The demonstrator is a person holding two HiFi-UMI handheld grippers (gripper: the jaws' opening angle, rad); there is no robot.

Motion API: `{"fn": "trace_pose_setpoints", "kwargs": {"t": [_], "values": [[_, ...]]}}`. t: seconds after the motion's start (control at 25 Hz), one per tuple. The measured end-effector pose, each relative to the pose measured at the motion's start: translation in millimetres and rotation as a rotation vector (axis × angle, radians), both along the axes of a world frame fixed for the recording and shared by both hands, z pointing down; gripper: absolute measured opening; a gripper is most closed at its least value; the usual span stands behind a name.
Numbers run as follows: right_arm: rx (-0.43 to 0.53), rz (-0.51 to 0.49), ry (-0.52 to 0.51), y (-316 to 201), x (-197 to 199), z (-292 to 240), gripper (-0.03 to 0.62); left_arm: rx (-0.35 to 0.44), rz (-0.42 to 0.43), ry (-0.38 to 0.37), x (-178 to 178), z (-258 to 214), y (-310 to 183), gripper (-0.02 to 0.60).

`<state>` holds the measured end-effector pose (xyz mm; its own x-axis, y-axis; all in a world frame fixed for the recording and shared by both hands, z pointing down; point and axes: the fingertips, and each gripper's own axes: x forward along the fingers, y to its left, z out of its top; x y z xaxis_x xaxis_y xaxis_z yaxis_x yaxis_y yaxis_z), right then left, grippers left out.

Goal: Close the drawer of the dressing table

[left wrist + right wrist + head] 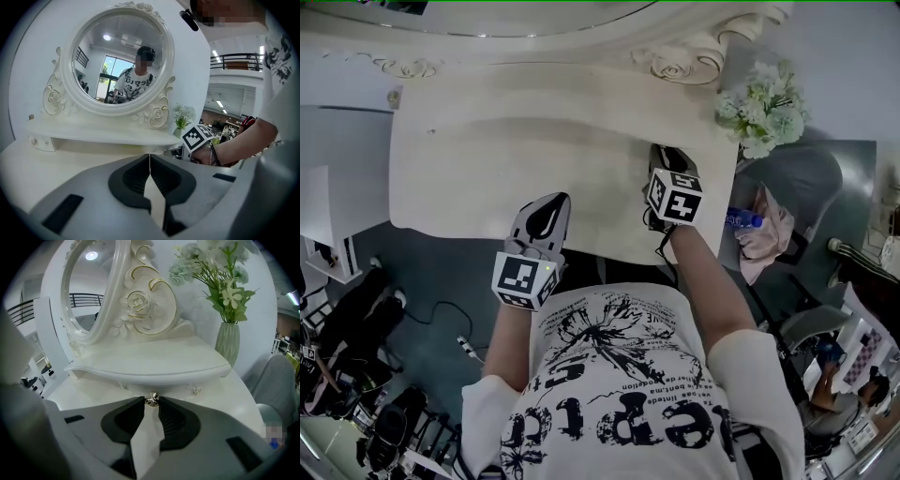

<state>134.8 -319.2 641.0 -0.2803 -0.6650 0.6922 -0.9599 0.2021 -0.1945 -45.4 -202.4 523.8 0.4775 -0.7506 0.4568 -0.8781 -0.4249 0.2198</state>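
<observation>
The white dressing table (487,159) carries a low shelf (154,364) under its round mirror (119,58). A small metal drawer knob (151,400) shows just below the shelf's front edge, and my right gripper (151,402) is shut on it, one fingertip at each side. The jaws hide the drawer front behind the knob. In the head view the right gripper (662,155) reaches over the tabletop towards the shelf. My left gripper (549,204) hovers at the table's front edge. Seen from its own camera, the left gripper (149,157) is shut, tips together, with nothing in it.
A vase of pale flowers (761,117) stands at the table's right end, close to the right gripper. Two more small knobs (196,391) sit under the shelf. A grey chair (811,183) with a pink cloth and a blue bottle (742,217) stands right of the table.
</observation>
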Motion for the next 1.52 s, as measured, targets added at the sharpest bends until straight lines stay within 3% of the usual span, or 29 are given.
{"fn": "trace_pose_setpoints", "kwargs": {"t": [0.36, 0.6, 0.68, 0.92, 1.12, 1.32, 1.52], "values": [[0.057, -0.069, 0.127, 11.1, -1.3, -17.1, 0.118, 0.025, 0.024, -0.009, 1.1, -12.7, -4.2, 0.020], [0.124, -0.064, 0.093, 37.8, 5.0, -60.6, 0.108, 0.069, 0.071, 0.012, 11.2, -31.7, -10.5, 0.020], [0.168, -0.055, 0.076, 48.9, 8.9, -82.3, 0.042, 0.080, 0.081, 0.016, 15.2, -39.7, -8.7, 0.020], [0.416, -0.030, 0.050, 63.1, 17.8, -168.6, 0.017, 0.164, 0.153, 0.021, 31.0, -74.7, -17.2, 0.020], [0.544, -0.052, 0.022, 83.1, 16.5, -220.3, 0.017, 0.207, 0.180, 0.039, 43.3, -105.4, -21.6, 0.020], [0.592, -0.044, -0.025, 107.8, 19.9, -238.9, 0.017, 0.256, 0.204, 0.021, 48.5, -130.0, -26.8, 0.020], [0.575, -0.036, -0.024, 120.0, 23.0, -230.2, 0.017, 0.266, 0.216, 0.014, 48.7, -138.4, -22.0, 0.020]]}}
